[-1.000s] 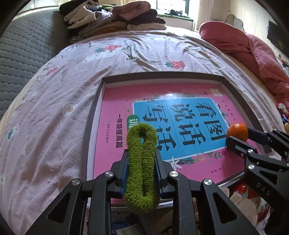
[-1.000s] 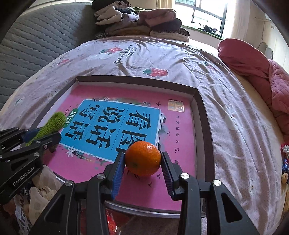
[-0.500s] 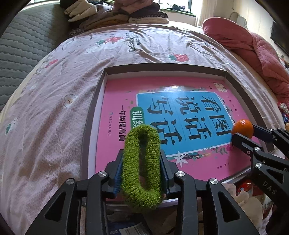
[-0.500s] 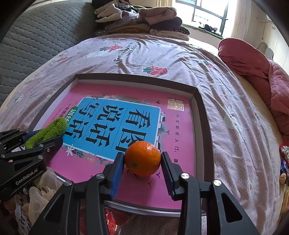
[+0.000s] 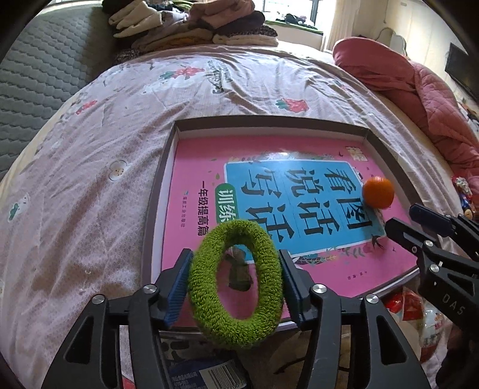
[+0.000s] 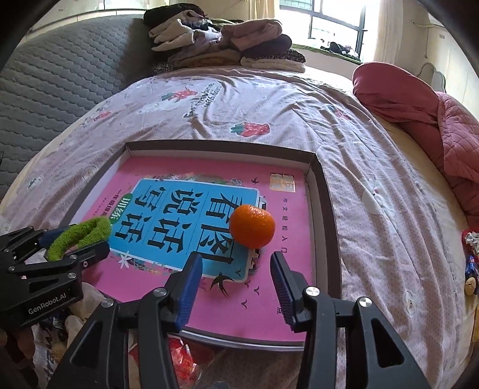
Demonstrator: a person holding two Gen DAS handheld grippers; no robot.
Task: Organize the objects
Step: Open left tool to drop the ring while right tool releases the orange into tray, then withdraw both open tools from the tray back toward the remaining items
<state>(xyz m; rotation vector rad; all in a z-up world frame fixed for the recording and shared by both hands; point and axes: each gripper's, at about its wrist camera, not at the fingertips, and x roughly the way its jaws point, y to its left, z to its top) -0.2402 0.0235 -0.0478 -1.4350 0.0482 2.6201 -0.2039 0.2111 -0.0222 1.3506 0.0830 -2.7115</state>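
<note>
A shallow brown tray (image 5: 269,121) lies on the bed and holds a pink and blue book (image 5: 194,167). My left gripper (image 5: 235,257) hovers at the tray's near edge. Its jaws are opening, and a green fuzzy ring (image 5: 203,287) has spread round between them, with both pads still touching its sides. The right wrist view shows this ring (image 6: 80,233) in the left gripper (image 6: 89,239). An orange (image 6: 252,226) rests on the book (image 6: 284,299), just ahead of my right gripper (image 6: 236,260). Those jaws are opening with nothing between them. The orange (image 5: 377,191) and right gripper (image 5: 404,217) also show at the right of the left wrist view.
Folded clothes (image 5: 194,27) are piled at the far end of the bed. A red quilt (image 5: 404,83) lies along the right side and a grey quilted panel (image 5: 36,65) runs along the left. Bags and packets (image 5: 413,314) sit below the tray's near edge.
The left jaws have spread and the green ring has gone from a squeezed strip to a round oval. The right jaws have parted and the orange now lies free ahead of them.
</note>
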